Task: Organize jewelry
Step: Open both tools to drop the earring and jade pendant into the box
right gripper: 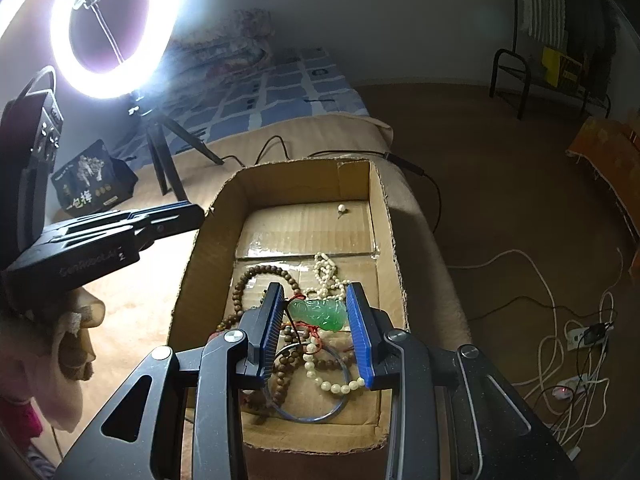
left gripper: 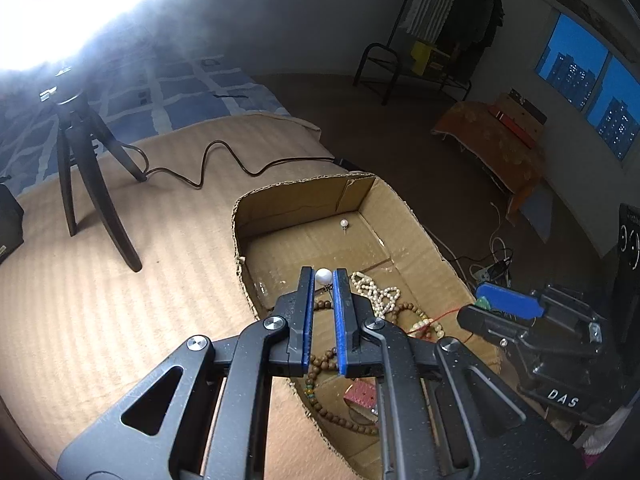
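My left gripper (left gripper: 323,280) is clamped on one pearl earring (left gripper: 323,276), held at the frame centre; its post direction cannot be determined. My right gripper (right gripper: 316,320) has its jaws spread wide, with one green jade pendant (right gripper: 320,313) lying between them, long axis left-to-right. Below, one cardboard box (right gripper: 384,216) contains one brown wooden bead strand (right gripper: 252,276), one pale pearl strand (right gripper: 326,268) and one clear blue bangle (right gripper: 340,404). Farther, upper centre, a second pearl earring (right gripper: 341,209) rests on the box floor, post pointing lower left. One ring light (right gripper: 116,24) stands upper left.
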A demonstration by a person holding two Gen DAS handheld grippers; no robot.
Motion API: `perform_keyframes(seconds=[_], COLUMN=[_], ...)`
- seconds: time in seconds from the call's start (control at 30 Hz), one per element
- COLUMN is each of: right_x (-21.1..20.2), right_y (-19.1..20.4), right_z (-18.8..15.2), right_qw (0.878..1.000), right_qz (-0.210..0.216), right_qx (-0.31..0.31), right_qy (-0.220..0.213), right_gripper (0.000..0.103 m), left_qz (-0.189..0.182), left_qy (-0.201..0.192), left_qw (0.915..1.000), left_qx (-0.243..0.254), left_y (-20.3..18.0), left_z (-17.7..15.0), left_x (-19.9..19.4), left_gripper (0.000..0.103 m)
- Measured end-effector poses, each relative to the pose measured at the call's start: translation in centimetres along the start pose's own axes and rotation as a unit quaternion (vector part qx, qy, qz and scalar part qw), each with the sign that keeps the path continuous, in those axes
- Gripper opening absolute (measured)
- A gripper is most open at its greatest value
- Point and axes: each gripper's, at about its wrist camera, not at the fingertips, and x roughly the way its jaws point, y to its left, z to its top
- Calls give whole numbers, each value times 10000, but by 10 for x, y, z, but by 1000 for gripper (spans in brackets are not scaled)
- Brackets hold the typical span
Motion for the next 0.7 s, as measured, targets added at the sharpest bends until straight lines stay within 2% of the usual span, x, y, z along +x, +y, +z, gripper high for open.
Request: perform_keyframes(seconds=[0.33,0.37,0.4,0.43,0.47,0.53,0.6,0.7], right_x=[3,4,4,4,4,2,2,3], right_y=[0,0,1,1,1,3,5,6], right_z=[-1,-1,-1,-1,-2,-2,-3,-3], right_qw=[10000,10000,10000,10000,10000,9999,9997,9995], right_qz=[-11,-21,-29,-47,-68,-125,-213,-293], right_qx=[-17,-23,-30,-40,-49,-84,-122,-146], right_qy=[31,43,52,55,42,-9,-25,19], right_gripper=[31,32,36,46,52,68,73,73], left_qz=[112,148,171,204,245,279,290,336], left_qy=[-17,-13,-15,-39,-111,-217,-190,-168], left_qw=[9999,9998,9998,9997,9996,9993,9994,9993], left_qx=[107,118,123,125,110,77,53,15], left_y=[-7,-8,-9,-10,-10,-9,-8,-7], left_z=[4,4,4,4,4,4,5,6], left_x=[3,4,4,3,1,-3,-4,-6], left_gripper=[9,13,31,51,57,61,61,61])
